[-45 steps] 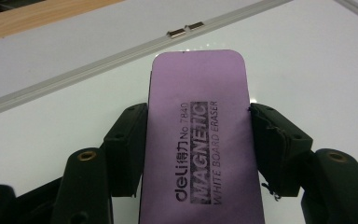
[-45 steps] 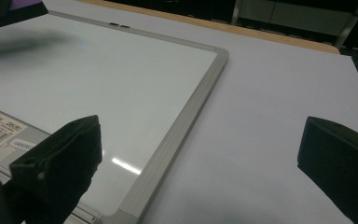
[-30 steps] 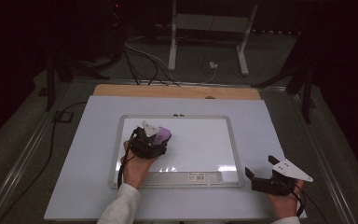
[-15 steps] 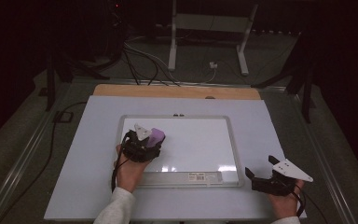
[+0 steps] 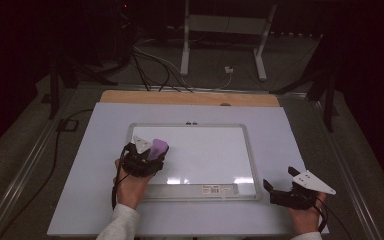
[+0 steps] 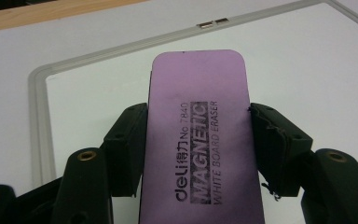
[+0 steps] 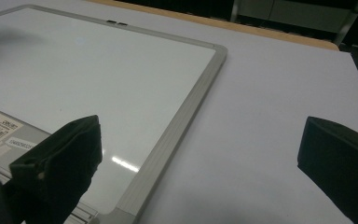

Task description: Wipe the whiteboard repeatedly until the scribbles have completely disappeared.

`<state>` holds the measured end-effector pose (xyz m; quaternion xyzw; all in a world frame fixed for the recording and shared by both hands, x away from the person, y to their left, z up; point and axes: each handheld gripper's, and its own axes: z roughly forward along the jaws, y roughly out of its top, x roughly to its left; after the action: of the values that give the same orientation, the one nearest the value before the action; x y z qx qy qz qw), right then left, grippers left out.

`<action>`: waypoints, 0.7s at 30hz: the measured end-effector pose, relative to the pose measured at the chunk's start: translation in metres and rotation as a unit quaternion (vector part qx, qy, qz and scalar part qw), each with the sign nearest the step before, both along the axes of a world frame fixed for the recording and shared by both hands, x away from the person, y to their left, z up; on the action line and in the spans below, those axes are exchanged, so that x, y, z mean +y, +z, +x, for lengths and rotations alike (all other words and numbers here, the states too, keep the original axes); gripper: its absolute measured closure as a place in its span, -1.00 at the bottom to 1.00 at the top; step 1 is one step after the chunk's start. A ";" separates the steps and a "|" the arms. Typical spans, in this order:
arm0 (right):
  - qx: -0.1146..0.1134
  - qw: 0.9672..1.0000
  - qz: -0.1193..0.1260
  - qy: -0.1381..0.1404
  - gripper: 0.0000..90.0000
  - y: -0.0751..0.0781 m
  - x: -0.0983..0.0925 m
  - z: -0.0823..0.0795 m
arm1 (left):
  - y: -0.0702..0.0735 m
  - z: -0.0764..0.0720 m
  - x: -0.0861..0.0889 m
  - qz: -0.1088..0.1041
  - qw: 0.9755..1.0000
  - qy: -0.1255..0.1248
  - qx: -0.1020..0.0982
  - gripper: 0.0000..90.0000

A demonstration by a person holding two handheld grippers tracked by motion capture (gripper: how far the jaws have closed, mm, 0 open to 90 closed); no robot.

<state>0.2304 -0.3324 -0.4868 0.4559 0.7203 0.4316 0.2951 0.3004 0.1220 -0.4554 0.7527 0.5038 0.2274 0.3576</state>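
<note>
Eraser has slid back right across the whiteboard (image 5: 205,150) since 0.5 s ago. White table (image 5: 290,130) underneath. My left gripper (image 6: 196,144) clamps the purple magnetic whiteboard eraser (image 6: 200,135), near the board's left edge. Right gripper (image 7: 200,154): jaws spread, empty, off the board's near-right corner.

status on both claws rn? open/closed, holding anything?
Left claw: closed on the purple whiteboard eraser, over the whiteboard.
Right claw: open, holding nothing, beside the whiteboard's corner.
</note>
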 end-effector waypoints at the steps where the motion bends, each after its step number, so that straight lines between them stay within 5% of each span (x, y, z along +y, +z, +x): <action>1: 0.000 1.000 0.000 0.000 -1.00 0.000 0.000 0.000 | 0.000 0.000 0.001 0.001 1.000 0.001 0.001 -0.08; 21: 0.002 1.000 -0.002 0.001 -1.00 0.000 0.001 0.000 | -0.012 -0.009 0.016 -0.007 0.999 0.033 0.014 -0.08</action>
<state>0.2303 -0.3313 -0.4871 0.4557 0.7220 0.4295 0.2942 0.2912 0.1384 -0.4671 0.7359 0.5352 0.2250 0.3484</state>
